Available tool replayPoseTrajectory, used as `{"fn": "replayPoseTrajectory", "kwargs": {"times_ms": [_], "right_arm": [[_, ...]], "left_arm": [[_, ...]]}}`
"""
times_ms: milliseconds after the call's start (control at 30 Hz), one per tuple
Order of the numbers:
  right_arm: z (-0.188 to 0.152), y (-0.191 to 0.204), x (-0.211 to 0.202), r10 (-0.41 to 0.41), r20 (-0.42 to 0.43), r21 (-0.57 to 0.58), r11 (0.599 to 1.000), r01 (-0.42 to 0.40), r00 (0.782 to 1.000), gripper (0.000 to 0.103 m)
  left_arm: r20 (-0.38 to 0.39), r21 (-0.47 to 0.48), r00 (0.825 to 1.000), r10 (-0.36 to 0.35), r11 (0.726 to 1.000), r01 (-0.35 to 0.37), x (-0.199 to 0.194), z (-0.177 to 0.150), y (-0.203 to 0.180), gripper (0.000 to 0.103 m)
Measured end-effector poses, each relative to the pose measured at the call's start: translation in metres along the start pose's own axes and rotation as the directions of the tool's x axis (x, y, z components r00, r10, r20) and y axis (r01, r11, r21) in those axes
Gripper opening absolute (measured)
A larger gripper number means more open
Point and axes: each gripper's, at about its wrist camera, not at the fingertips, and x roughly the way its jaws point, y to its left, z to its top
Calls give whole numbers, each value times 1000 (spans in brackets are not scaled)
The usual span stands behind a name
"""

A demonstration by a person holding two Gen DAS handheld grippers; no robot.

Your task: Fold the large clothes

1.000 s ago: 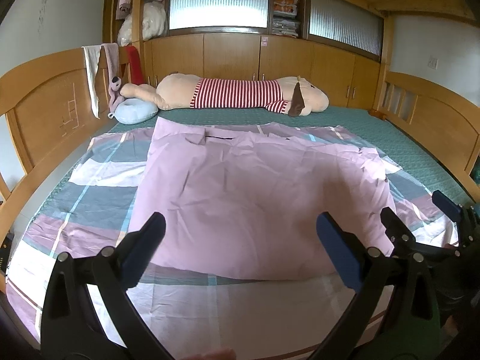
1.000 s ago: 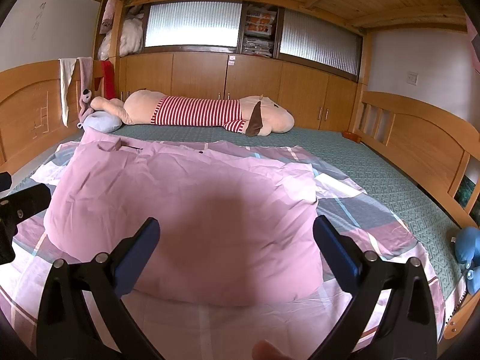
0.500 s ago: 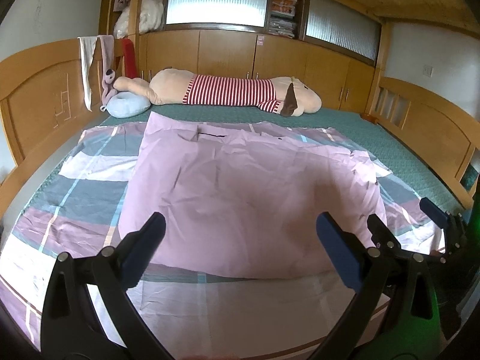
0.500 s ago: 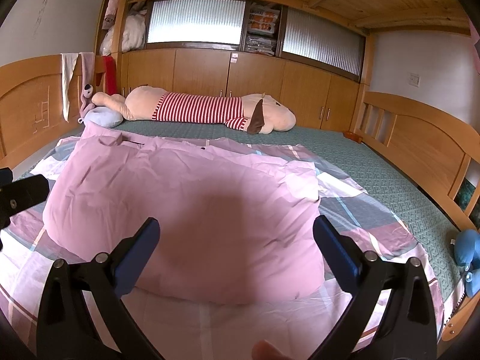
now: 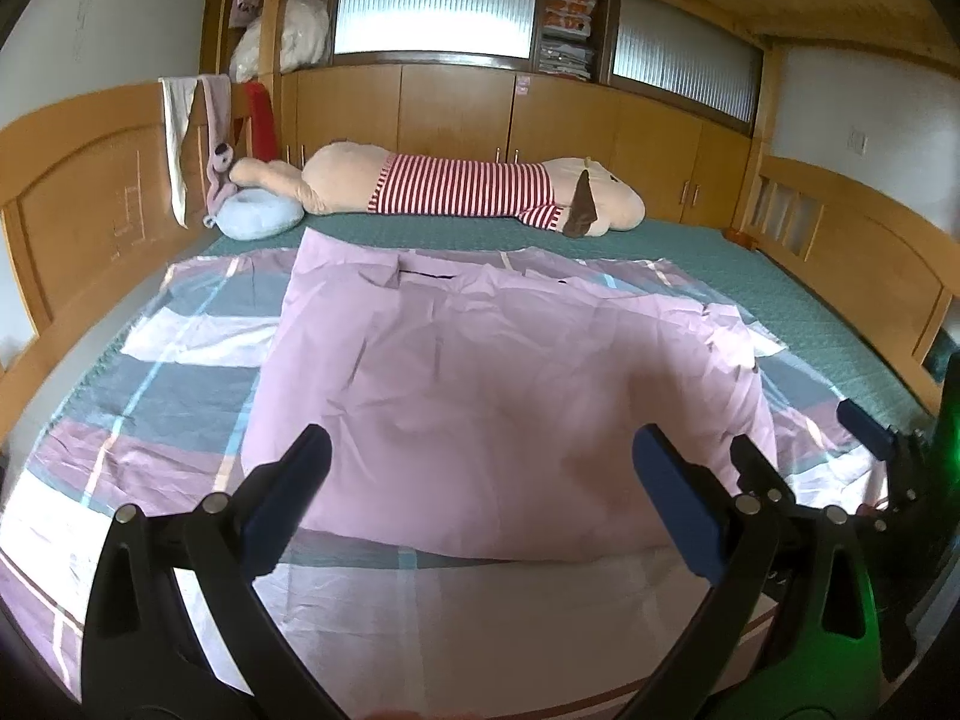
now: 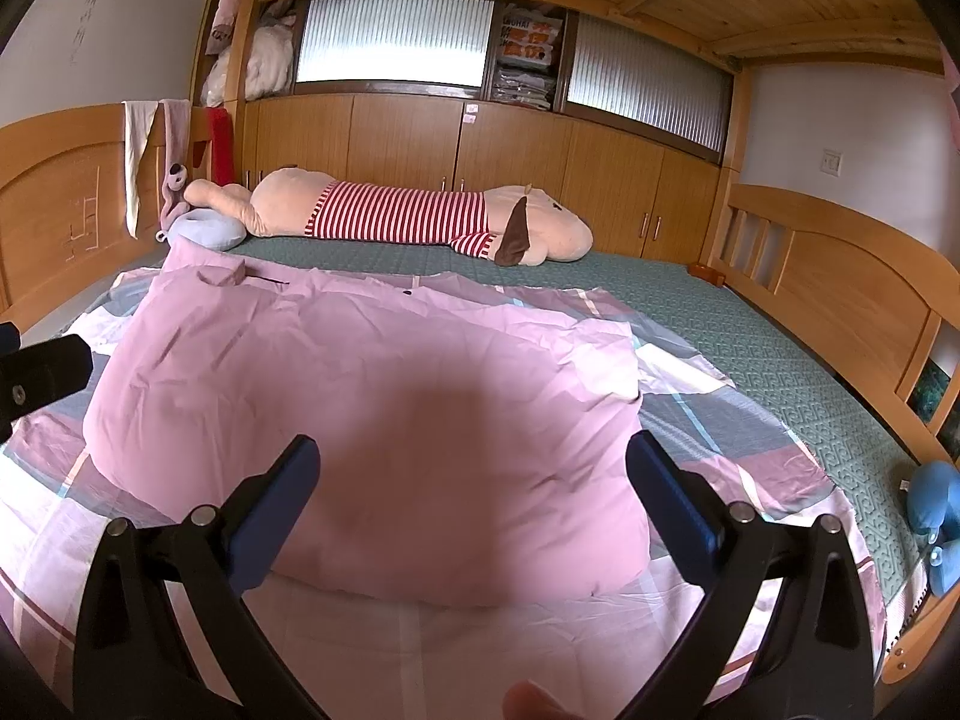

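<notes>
**Pink garment on bed: one fold apparently made, both tools empty**

Item: pink garment (image 5: pixel 480 396), large, lying across the middle of a checked sheet (image 5: pixel 150 396) on the bed (image 5: pixel 840 324). Its near edge is rounded and puffed, which reads as a fold line; its far edge lies flat towards the striped plush toy (image 5: pixel 456 195). A ragged corner sticks out at the right side. Surface creased, not smoothed.

Left gripper (image 5: pixel 480 504): fingers (image 5: pixel 288 492) spread wide, holding nothing, poised above the near edge of the garment and not touching it.

Right gripper (image 6: pixel 474 498): fingers (image 6: pixel 273 510) likewise spread wide and empty, above the near right part of the garment. It also shows at the right of the left wrist view.

Other contents: pale blue cushion (image 5: pixel 258 219) at the far left, small blue toy (image 6: pixel 936 510) at the near right edge of the bed, wooden cupboards (image 6: pixel 510 162) along the far wall.

Progress, as judged: roughly one lengthwise fold done. Remaining: tidy the right corner, flatten the creases, fold again to a compact bundle. No grip taken yet for that.
</notes>
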Motion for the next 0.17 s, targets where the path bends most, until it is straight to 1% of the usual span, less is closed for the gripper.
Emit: {"fn": "replayPoseTrajectory", "kwargs": {"times_ms": [167], "right_arm": [[-2,-2,3,5,-2,-6,1000,-5,1000,102]], "left_arm": [[-14,-26,1000,0,1000,0,2,0,5,101]]}}
